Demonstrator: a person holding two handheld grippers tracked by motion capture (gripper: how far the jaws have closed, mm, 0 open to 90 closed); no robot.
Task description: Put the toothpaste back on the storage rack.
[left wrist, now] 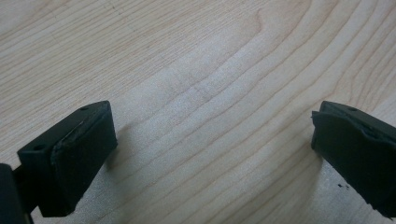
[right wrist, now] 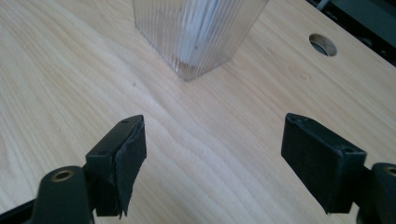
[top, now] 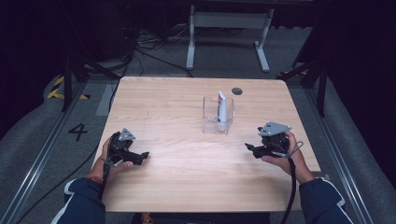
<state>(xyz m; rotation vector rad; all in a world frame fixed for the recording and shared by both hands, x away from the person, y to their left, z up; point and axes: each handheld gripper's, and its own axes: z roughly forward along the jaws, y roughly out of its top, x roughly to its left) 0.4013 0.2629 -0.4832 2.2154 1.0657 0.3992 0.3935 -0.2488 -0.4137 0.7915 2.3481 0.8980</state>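
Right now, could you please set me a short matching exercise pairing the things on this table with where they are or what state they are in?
Things:
1. toothpaste tube
2. clear container
3. left hand-held gripper
4. round hole

Places or states:
A. in the tabletop, near the far edge
B. standing inside the container
C. jaws open over bare wood, nothing between them
D. on the table, right of centre, holding the tube

Pairs: 1-B, 2-D, 3-C, 4-A

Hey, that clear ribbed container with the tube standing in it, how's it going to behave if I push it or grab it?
The clear ribbed container looks like thin rigid plastic, so probably light and apt to slide on the smooth wooden table. The tube stands tall above its rim, so a high push might tip it. Its glossy walls may be slippery.
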